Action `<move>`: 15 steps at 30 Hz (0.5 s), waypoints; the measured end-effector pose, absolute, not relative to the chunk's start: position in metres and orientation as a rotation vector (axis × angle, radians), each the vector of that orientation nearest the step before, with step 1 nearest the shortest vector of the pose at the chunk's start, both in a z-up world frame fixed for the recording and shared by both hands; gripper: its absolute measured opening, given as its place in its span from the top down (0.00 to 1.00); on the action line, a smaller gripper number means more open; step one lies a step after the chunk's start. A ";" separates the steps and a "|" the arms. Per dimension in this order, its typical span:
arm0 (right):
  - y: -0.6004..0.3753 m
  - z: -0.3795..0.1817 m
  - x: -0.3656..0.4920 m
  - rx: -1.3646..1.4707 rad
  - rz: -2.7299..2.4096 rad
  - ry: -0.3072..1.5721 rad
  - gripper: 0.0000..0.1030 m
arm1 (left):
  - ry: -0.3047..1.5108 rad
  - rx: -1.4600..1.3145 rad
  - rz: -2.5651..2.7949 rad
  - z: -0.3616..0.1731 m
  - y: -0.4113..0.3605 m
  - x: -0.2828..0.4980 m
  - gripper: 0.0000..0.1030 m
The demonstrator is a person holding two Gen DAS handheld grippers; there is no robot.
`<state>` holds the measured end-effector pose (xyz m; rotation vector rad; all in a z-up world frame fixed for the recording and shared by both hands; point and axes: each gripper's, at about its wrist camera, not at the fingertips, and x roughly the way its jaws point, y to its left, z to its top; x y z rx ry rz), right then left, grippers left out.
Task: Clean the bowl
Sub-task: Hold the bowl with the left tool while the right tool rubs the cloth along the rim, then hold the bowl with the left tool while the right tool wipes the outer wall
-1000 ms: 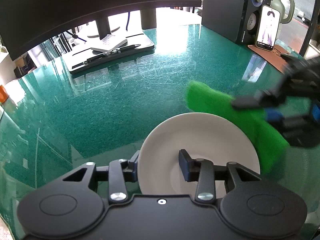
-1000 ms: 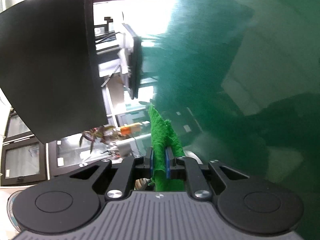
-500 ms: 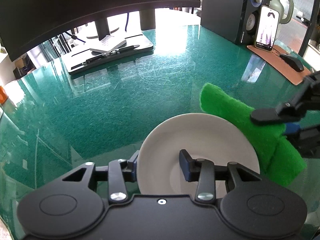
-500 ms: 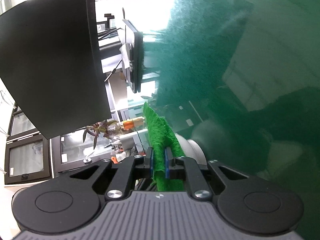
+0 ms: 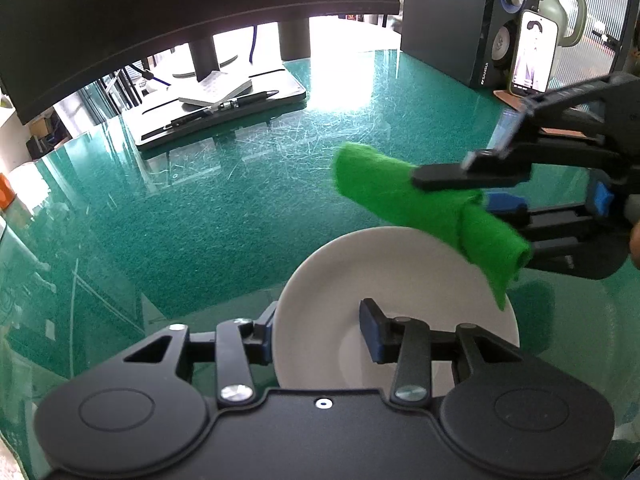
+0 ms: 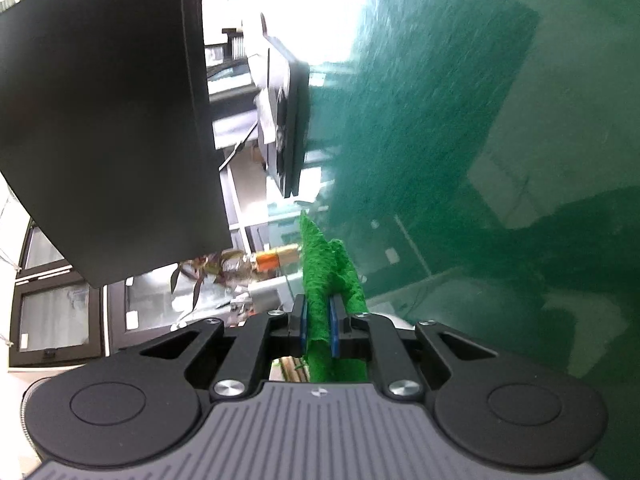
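Right claw [image 6: 319,330] pinches fuzzy green cloth [image 5: 424,204] over smooth round bowl [image 5: 384,276].

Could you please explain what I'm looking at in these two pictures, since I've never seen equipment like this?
These are two hand-held two-finger tools, each carrying a fisheye camera that looks along its fingers. The left tool straddles the rim of a white bowl on the green glass table, one finger inside, one outside. The right tool pinches a folded green cloth, hanging over the bowl's far edge in the left view. Behind stand a monitor, speaker and phone.
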<state>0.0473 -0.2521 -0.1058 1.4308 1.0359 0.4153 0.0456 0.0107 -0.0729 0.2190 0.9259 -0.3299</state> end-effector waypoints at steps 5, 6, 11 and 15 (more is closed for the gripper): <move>-0.266 -0.097 0.038 1.276 0.376 1.061 0.88 | 0.925 0.220 -0.334 -0.073 0.010 0.046 0.61; -0.264 -0.100 0.036 1.269 0.386 1.087 0.88 | 0.925 0.222 -0.336 -0.073 0.010 0.047 0.61; -0.267 -0.117 0.021 1.387 0.420 1.143 0.88 | 0.925 0.224 -0.337 -0.073 0.010 0.047 0.60; -0.271 -0.137 0.012 1.558 0.391 1.180 0.88 | 0.922 0.226 -0.340 -0.073 0.010 0.046 0.60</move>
